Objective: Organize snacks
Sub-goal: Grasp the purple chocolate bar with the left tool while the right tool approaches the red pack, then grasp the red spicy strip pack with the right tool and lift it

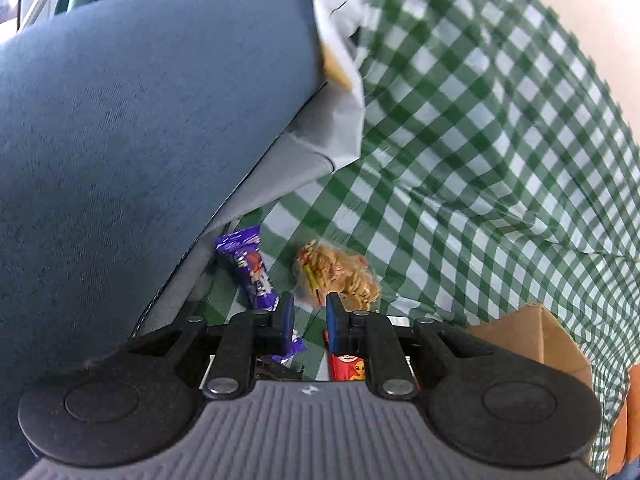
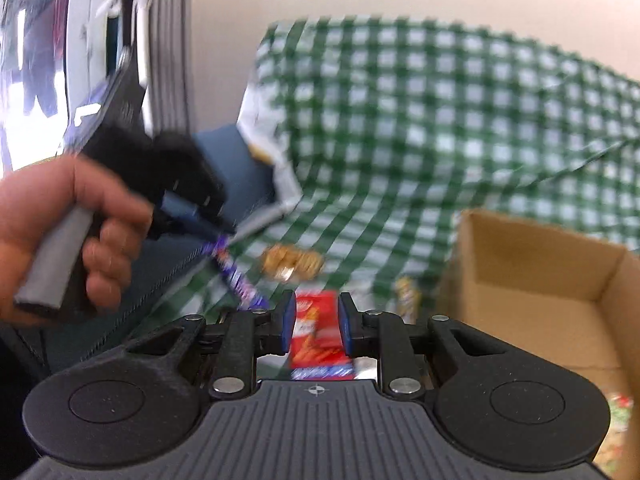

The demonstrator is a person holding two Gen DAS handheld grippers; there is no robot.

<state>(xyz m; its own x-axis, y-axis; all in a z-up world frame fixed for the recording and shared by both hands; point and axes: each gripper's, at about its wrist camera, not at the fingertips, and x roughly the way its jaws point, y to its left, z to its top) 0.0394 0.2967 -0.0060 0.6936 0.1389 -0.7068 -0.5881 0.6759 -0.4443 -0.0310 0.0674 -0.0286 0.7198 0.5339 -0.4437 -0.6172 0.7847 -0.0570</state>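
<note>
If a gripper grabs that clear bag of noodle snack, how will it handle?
The clear noodle-snack bag looks thin and crinkly, so probably floppy and slippery. Its contents seem brittle and could crush under a hard pinch. It likely weighs little.

The cloth [image 1: 480, 160] under everything is green-and-white check. My grippers' pads [image 2: 289, 320] are blue on black arms. There's a purple wrapper [image 1: 250, 268], a red packet [image 2: 316, 328], a plain brown cardboard box [image 2: 532, 280], and a dusty blue cushion [image 1: 140, 120].
</note>
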